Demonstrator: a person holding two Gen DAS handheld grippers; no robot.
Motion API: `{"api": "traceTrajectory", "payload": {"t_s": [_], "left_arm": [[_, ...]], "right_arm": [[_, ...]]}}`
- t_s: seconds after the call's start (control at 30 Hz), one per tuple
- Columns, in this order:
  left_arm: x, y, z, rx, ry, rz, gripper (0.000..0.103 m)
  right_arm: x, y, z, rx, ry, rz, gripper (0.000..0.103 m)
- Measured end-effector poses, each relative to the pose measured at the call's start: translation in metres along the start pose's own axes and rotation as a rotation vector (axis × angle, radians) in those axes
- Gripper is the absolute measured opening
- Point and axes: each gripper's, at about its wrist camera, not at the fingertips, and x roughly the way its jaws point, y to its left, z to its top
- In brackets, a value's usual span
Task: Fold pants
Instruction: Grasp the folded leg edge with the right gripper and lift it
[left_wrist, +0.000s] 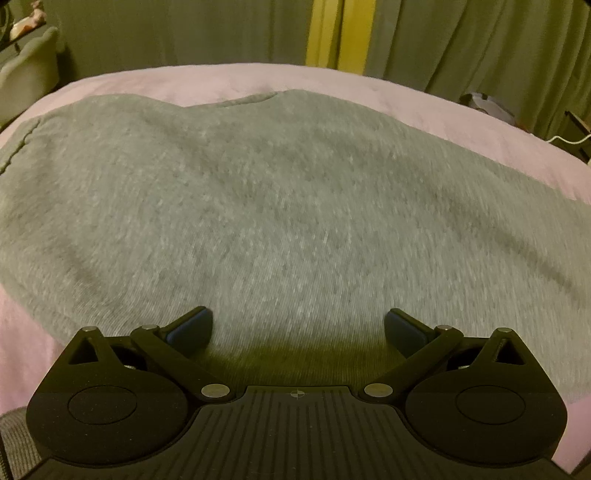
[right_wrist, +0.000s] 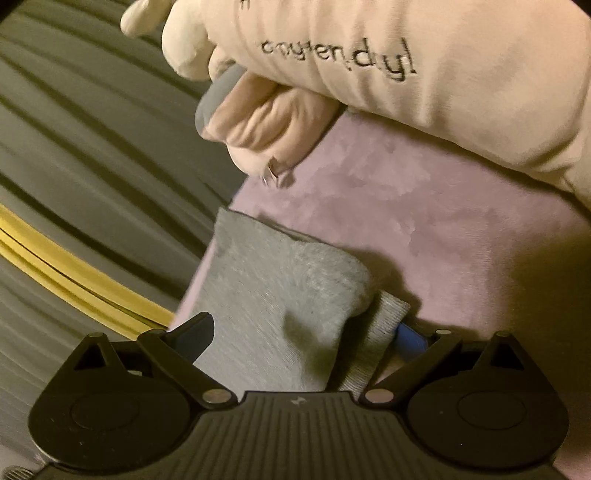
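Note:
Grey knit pants (left_wrist: 280, 206) lie spread over a pink bed cover (left_wrist: 461, 122), filling most of the left wrist view. My left gripper (left_wrist: 298, 326) is open just above the pants' near part, its blue-padded fingers (left_wrist: 192, 326) wide apart and holding nothing. In the right wrist view a narrow end of the grey pants (right_wrist: 280, 295) lies between the fingers of my right gripper (right_wrist: 303, 332), which is open wide. A ribbed cuff (right_wrist: 373, 343) rests against the right blue pad (right_wrist: 408, 338). The jaws are not closed on the cloth.
A cream plush pillow with stitched black lettering (right_wrist: 424, 66) lies at the head of the pink cover (right_wrist: 424, 221). Grey-green curtains (left_wrist: 461, 40) with a yellow strip (left_wrist: 327, 33) hang beyond the bed. A pale chair (left_wrist: 29, 74) stands at the far left.

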Motion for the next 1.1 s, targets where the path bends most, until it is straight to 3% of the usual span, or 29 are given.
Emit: {"api": "traceTrajectory", "payload": {"t_s": [0.13,0.17,0.23,0.27,0.3,0.43,0.5,0.57,0.63,0.67,0.7,0.73,0.83,0.93,1.03,1.1], "left_arm": [[-0.001,-0.001,-0.002,0.008,-0.002,0.01,0.103],[-0.001,-0.003,-0.002,0.012,-0.002,0.013,0.103],[0.0,-0.005,-0.002,0.017,-0.002,0.019,0.103],[0.001,-0.004,-0.002,0.019,-0.002,0.02,0.103],[0.002,-0.004,-0.001,0.018,-0.002,0.02,0.103],[0.003,-0.004,0.0,0.013,-0.004,0.018,0.103],[0.004,-0.005,0.001,0.015,-0.004,0.021,0.103],[0.005,-0.005,0.001,0.017,-0.004,0.024,0.103],[0.005,-0.005,0.002,0.013,-0.005,0.021,0.103],[0.005,-0.004,0.002,0.008,-0.006,0.018,0.103],[0.005,-0.002,0.002,0.001,-0.008,0.012,0.103],[0.004,0.0,0.003,-0.009,-0.012,0.005,0.103],[-0.003,0.008,0.005,-0.055,-0.035,-0.009,0.103],[-0.02,0.015,0.005,-0.087,-0.133,0.06,0.103],[-0.042,0.024,0.006,-0.111,-0.265,0.117,0.103],[-0.053,0.032,0.007,-0.143,-0.347,0.16,0.103]], "right_arm": [[-0.003,0.002,-0.001,0.002,-0.003,-0.002,0.097],[-0.003,0.003,-0.001,-0.002,-0.002,-0.01,0.09],[-0.003,0.003,0.0,0.001,-0.004,-0.034,0.055],[-0.002,0.0,0.001,0.018,0.002,-0.048,0.03],[0.001,-0.005,0.002,0.05,0.02,-0.059,0.026],[0.004,-0.014,0.003,0.104,0.019,-0.044,0.031],[0.004,-0.014,0.003,0.127,0.014,-0.006,0.056],[0.007,-0.01,0.005,0.14,0.01,0.014,0.063],[0.011,-0.002,0.006,0.113,0.013,-0.025,0.061],[0.012,0.003,0.006,0.087,0.011,-0.049,0.049],[0.014,0.007,0.006,0.058,0.013,-0.081,0.023],[0.016,0.011,0.006,0.024,0.024,-0.129,0.016],[0.015,0.014,0.007,0.012,0.036,-0.136,0.016],[0.01,0.037,0.01,-0.078,0.031,-0.171,0.015],[0.002,0.097,0.003,-0.313,-0.01,-0.179,0.015],[-0.004,0.147,-0.013,-0.48,-0.044,-0.126,0.015]]}}
